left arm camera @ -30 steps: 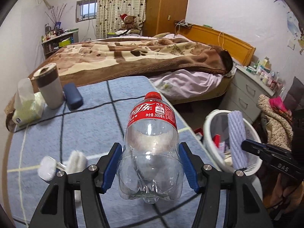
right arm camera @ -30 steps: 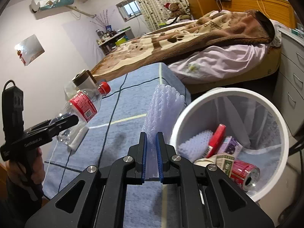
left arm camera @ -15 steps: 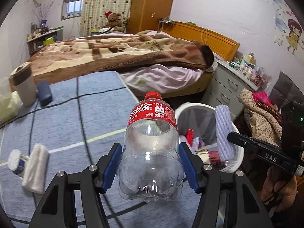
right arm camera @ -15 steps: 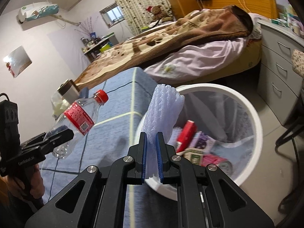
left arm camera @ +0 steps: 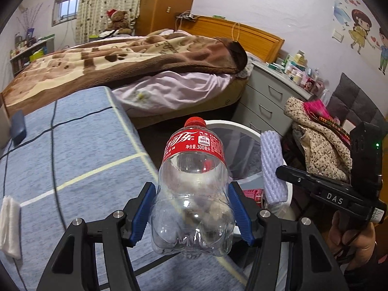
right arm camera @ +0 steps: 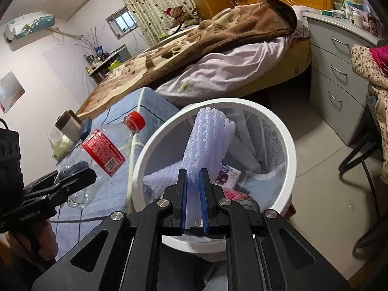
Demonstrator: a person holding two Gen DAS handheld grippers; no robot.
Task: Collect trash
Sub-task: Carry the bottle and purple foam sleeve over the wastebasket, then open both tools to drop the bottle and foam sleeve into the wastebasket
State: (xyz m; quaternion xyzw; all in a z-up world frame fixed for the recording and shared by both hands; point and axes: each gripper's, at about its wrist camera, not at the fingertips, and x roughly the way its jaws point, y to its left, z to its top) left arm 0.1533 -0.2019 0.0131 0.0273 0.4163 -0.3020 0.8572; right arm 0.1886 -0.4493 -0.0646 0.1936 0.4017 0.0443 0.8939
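Observation:
My left gripper (left arm camera: 192, 214) is shut on an empty clear cola bottle (left arm camera: 192, 186) with a red label and red cap, held at the right edge of the blue table (left arm camera: 72, 150), beside the bin. In the right wrist view the same bottle (right arm camera: 101, 155) tilts toward the white bin (right arm camera: 286, 160). My right gripper (right arm camera: 194, 194) is shut on a white foam net sleeve (right arm camera: 208, 143), held over the bin's opening. The bin (left arm camera: 242, 131) holds a red can, packets and another foam piece. The left gripper (right arm camera: 72, 181) shows at the left of that view.
A folded white tissue (left arm camera: 9, 225) lies on the table's left part, a dark blue case (left arm camera: 18, 126) further back. A cup and tissue pack (right arm camera: 66, 126) stand at the table's far end. A bed (left arm camera: 121, 63), grey drawers (left arm camera: 269, 97) and a chair with clothes (left arm camera: 317, 131) surround the bin.
Both grippers have moved right toward the bin. The bottle has gone from over the table's middle to its right edge, and the foam sleeve from beside the bin to over its opening.

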